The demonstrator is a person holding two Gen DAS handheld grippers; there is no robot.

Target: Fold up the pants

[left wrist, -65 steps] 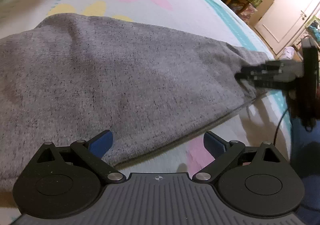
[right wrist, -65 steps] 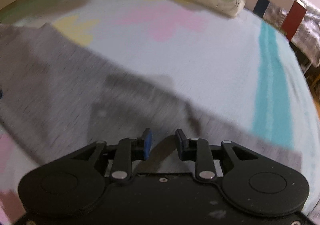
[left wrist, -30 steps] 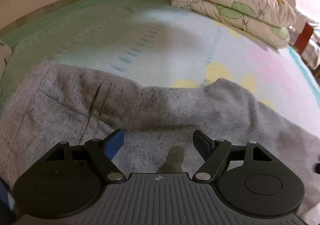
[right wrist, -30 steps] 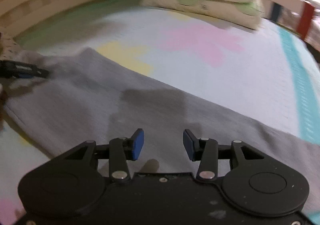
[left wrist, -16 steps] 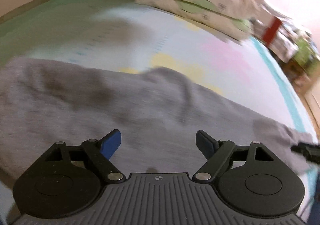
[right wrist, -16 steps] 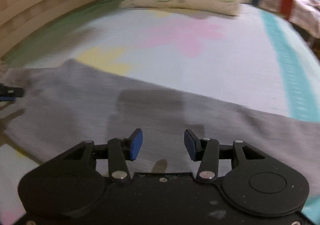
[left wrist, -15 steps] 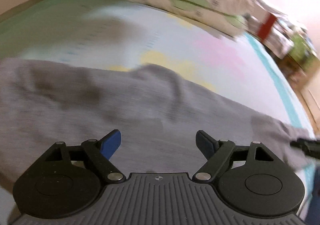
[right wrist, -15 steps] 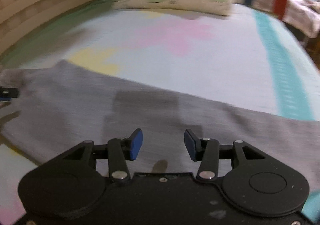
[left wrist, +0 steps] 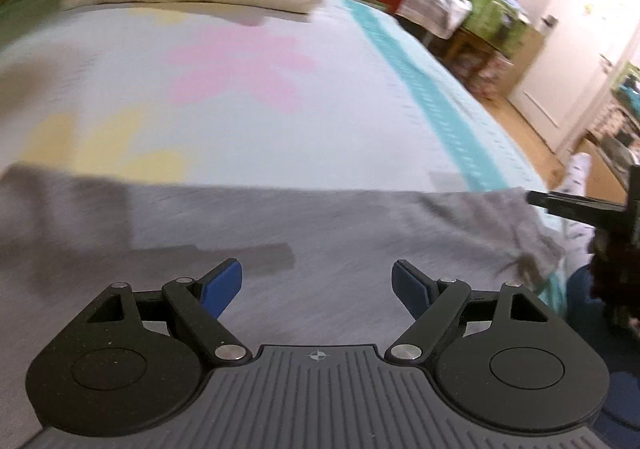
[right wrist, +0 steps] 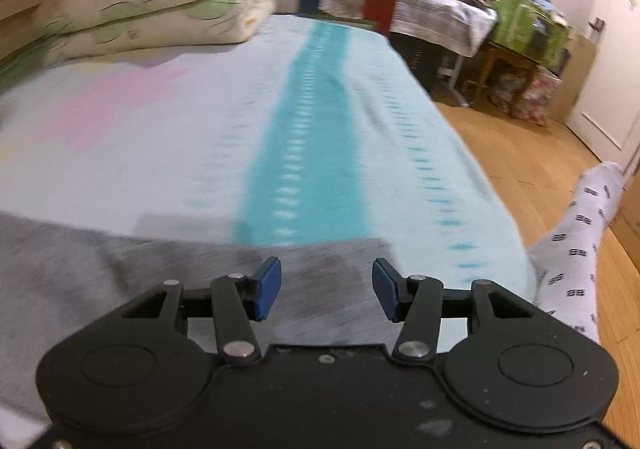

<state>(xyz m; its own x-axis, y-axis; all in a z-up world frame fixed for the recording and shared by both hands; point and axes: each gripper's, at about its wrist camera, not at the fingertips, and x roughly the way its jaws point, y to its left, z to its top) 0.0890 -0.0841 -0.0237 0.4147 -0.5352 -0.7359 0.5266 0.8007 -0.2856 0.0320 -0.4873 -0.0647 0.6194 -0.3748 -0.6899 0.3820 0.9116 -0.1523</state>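
Note:
Grey pants (left wrist: 328, 225) lie flat across the bed, a leg stretching toward the right edge. My left gripper (left wrist: 317, 281) hovers over the leg's middle, open, nothing between its blue pads. The right gripper (left wrist: 560, 205) shows at the far right of the left wrist view, by the leg's end. In the right wrist view the pants (right wrist: 100, 273) end at the hem just ahead of my right gripper (right wrist: 326, 287). Its jaws are opening, with only cloth below them and nothing gripped.
The bed sheet (left wrist: 248, 97) is pale with pink and yellow flowers and a teal stripe (right wrist: 308, 137). Folded bedding (right wrist: 160, 5) is stacked at the head. A person's socked foot (right wrist: 576, 233) hangs off the bed's right edge over wooden floor (right wrist: 532, 153). Cluttered furniture lines the far wall.
Both views have swung right along the pants, from the waist end toward the leg hem. The right gripper's jaws have spread wider. The left gripper's jaws stay wide apart.

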